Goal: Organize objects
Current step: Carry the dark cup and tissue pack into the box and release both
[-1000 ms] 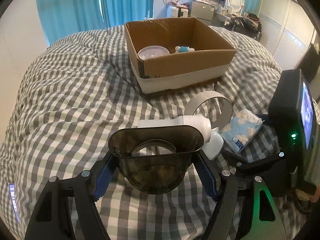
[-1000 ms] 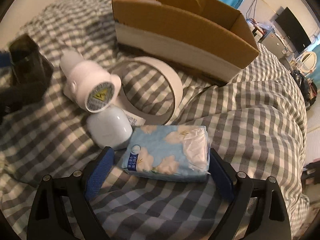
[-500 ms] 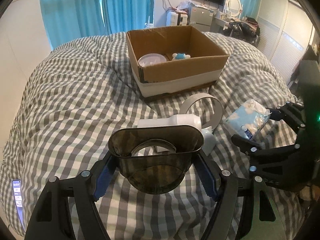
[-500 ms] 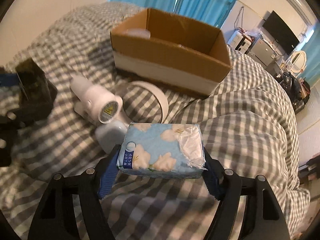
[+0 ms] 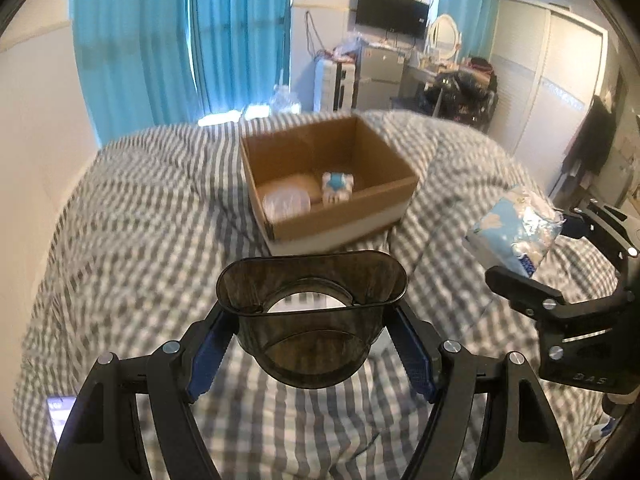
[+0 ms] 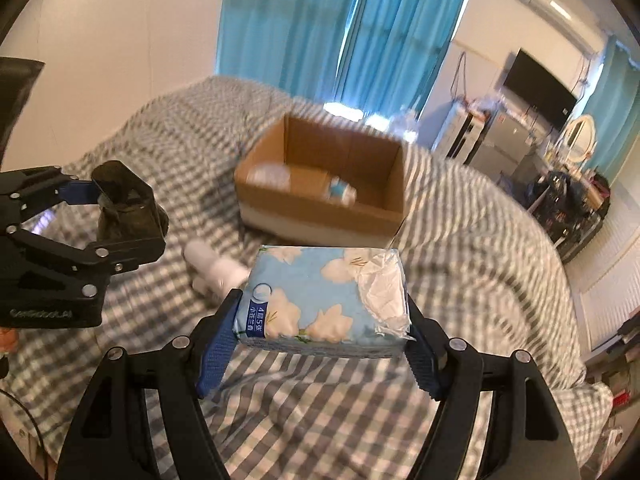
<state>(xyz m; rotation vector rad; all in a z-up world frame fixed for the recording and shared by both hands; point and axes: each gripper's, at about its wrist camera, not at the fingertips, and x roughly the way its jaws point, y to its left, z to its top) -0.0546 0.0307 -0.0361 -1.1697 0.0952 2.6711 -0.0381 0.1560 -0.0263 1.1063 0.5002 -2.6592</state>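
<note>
The left gripper (image 5: 310, 354) squeezes a dark see-through plastic cup with a wide oval rim (image 5: 310, 320) between its blue pads, low in the middle of the left wrist view. The cup is up in the air above the grey and white checked bed cover (image 5: 132, 240). The right gripper (image 6: 320, 344) hugs a soft blue pack of tissues with white flowers on it (image 6: 324, 296), low in the middle of the right wrist view, and the pack is off the bed too. In the left wrist view the same pack shows at the right edge of the frame. An open brown cardboard box with a white band along its bottom (image 5: 344, 216) sits on the bed, in the upper middle of both views. Inside it lie a round pale bowl (image 5: 286, 200) and a small blue and white toy (image 5: 338, 186), side by side. A white plastic tube-shaped thing (image 6: 218, 268) lies on the bed cover, left of the tissue pack in the right wrist view, a bit blurred. Bright blue curtains (image 5: 180, 48) hang behind the bed.
</note>
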